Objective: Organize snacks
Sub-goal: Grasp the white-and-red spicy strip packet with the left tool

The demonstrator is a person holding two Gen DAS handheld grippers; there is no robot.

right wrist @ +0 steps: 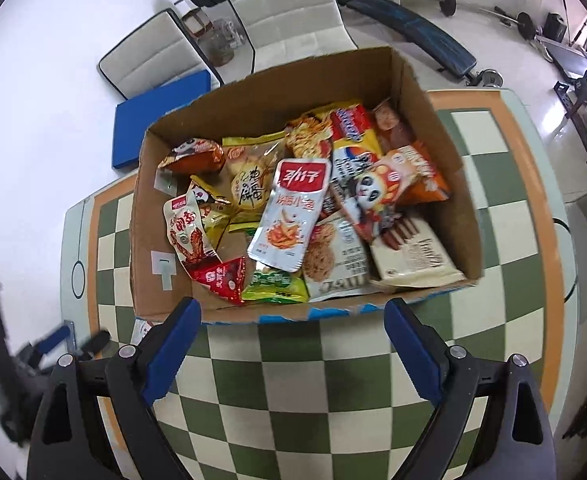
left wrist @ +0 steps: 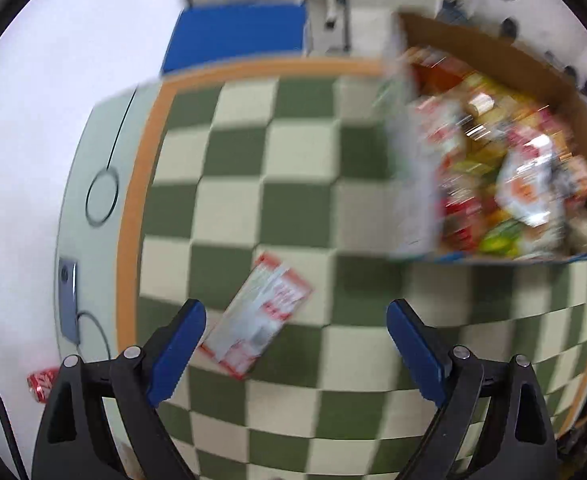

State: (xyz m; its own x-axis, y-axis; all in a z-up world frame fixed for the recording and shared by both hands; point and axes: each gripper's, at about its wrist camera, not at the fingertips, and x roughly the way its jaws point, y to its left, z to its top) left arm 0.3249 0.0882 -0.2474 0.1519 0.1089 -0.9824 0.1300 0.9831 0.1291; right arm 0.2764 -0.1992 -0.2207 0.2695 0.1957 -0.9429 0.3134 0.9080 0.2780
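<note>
Left tongs (left wrist: 295, 344): wide open, with nothing between the blue pads. They point down at the counter.
Right tongs (right wrist: 293, 342): wide open too, and empty. They hang just in front of the near wall of the box.
Counter (right wrist: 333, 380): it has a green and cream checked top with an orange band round the edge.
Loose pack (left wrist: 257, 316): a flat red and white snack pack. It lies alone on the counter near the left edge, tilted, just past the left tongs and not touching them. The left view is blurry, so the print cannot be read.
Box (right wrist: 445, 168): a brown cardboard box, open on top. It sits on the far part of the counter, toward the far edge.
Snacks in the box: many packs lie piled on each other. A silver and red pouch (right wrist: 289, 216) lies on top in the middle. A cream pack (right wrist: 413, 260) is at the near right corner of the box. A green pack (right wrist: 275, 286) is at the near wall. A small red pack (right wrist: 223, 278) lies beside it.
Red can (left wrist: 41, 386): on the white floor, off the left side of the counter.
Blue mat (right wrist: 161, 120): on the floor past the far edge of the counter.
White chairs (right wrist: 285, 8): on the floor behind the box, farther away.
</note>
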